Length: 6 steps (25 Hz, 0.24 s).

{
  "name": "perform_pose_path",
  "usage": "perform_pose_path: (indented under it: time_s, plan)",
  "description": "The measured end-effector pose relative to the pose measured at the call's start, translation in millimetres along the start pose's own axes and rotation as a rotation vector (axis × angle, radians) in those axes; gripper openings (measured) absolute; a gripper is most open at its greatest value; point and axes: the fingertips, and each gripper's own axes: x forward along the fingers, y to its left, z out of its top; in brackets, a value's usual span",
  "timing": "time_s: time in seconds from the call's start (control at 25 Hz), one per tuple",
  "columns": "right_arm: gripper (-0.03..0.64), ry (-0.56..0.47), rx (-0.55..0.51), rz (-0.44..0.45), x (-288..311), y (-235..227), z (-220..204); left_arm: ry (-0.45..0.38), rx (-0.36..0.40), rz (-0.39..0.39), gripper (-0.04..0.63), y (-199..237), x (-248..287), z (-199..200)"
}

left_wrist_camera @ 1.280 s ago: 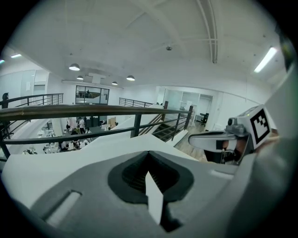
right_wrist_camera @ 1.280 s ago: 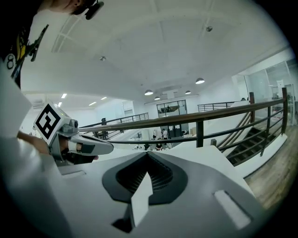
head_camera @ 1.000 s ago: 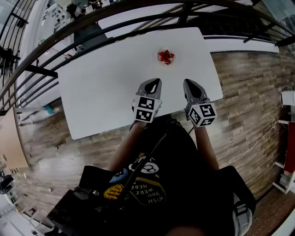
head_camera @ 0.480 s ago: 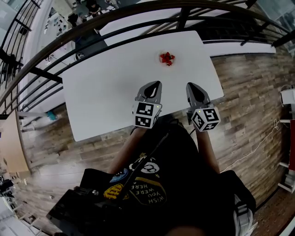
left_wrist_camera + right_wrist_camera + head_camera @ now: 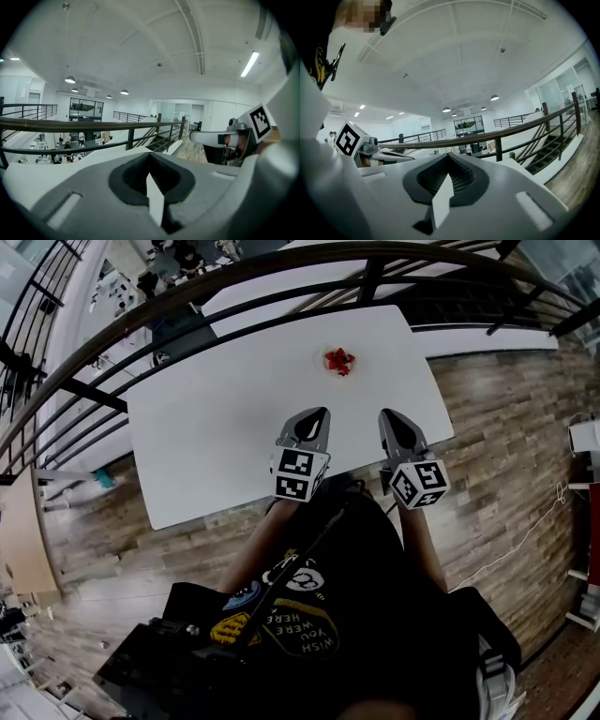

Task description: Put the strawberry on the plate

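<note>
The big white table has a black metal railing behind it. Your left gripper and right gripper are both closed on nothing, near your edge. On what looks like a small white plate, far off, sit the red strawberry pieces. Nothing blocks the way. Reach in carelessly and you could knock them off.

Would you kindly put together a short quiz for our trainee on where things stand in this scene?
1. Fill in: the jaws of the left claw and the right claw are both ___.
2. The red strawberries lie (a) between the claws, (b) towards the far side of the white rectangular table, (c) at its near edge.
3. True or false: one claw grips a strawberry.
Key: 1 shut; 2 b; 3 false.
</note>
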Motion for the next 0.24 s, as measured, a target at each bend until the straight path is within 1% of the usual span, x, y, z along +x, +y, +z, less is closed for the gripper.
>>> perform_pose_path:
  time_s: [0.24]
  plan:
    - [0.003, -0.002, -0.003, -0.001, 4.7, 4.3, 0.0, 0.001, -0.008, -0.007, 0.0, 7.3, 1.1, -2.2]
